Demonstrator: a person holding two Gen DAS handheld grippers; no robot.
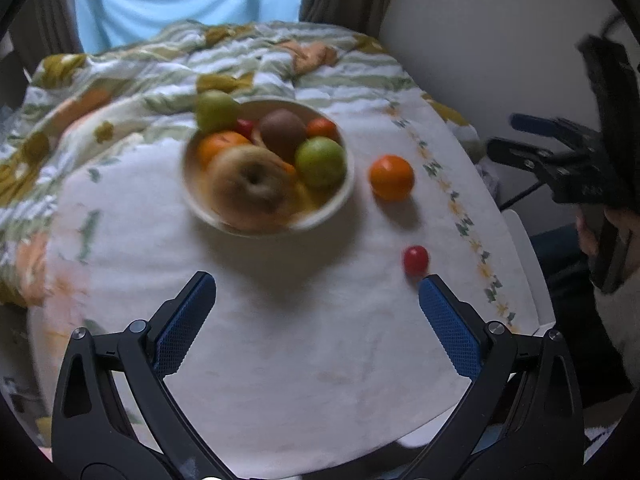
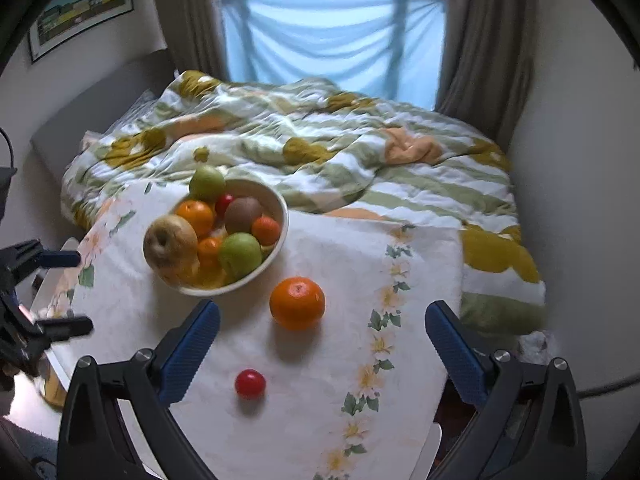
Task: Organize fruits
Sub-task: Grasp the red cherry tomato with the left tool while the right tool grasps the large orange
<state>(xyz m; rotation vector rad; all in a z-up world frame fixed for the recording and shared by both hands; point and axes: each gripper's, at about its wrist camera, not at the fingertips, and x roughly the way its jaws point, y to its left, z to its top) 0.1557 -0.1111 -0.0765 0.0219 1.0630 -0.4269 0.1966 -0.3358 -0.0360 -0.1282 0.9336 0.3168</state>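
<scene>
Piled into a cream bowl are two green apples, a brown kiwi, several oranges, a small red fruit and a pale, russeted apple leaning against the near rim. Outside the bowl, a loose orange is seen just beside it on the tabletop, and a small red tomato lies nearer the cameras, apart from both.

The tabletop is covered by a white cloth edged with a flower pattern. Behind it a bed with a rumpled green, white and ochre quilt is shown, then a window hung with a blue sheet between grey-brown curtains; a framed picture is fixed to the wall at the left.

The left gripper is held with its jaws released and empty, as is the right gripper, whose jaws frame the tomato and loose orange from above. In the left wrist view the bowl's contents are blurred, and the small red fruit in the bowl is largely hidden by its neighbours. Each gripper is cut off at the edge of the other's view.
</scene>
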